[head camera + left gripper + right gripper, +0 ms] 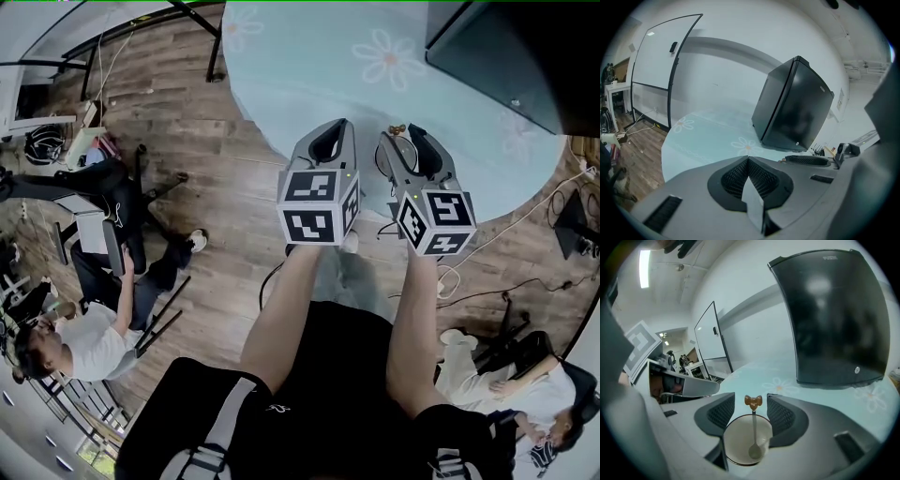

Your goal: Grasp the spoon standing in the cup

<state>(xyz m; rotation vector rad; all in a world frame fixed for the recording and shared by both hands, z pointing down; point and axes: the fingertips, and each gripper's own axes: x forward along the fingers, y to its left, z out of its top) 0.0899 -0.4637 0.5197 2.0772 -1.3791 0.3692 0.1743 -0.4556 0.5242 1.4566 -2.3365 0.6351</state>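
Table [309, 84] edge below | left fingers [733, 180] together | right fingers [780, 416] apart — spoon [753, 427] between

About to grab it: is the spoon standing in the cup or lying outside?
Standing in the cup: the spoon has its bowl inside, handle rising past the rim.

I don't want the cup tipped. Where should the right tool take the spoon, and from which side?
Probably the spoon's thin handle just under its brown bow-shaped end, from over the cup's mouth: only that part clears the rim, and it stands between the right tool's open pads.
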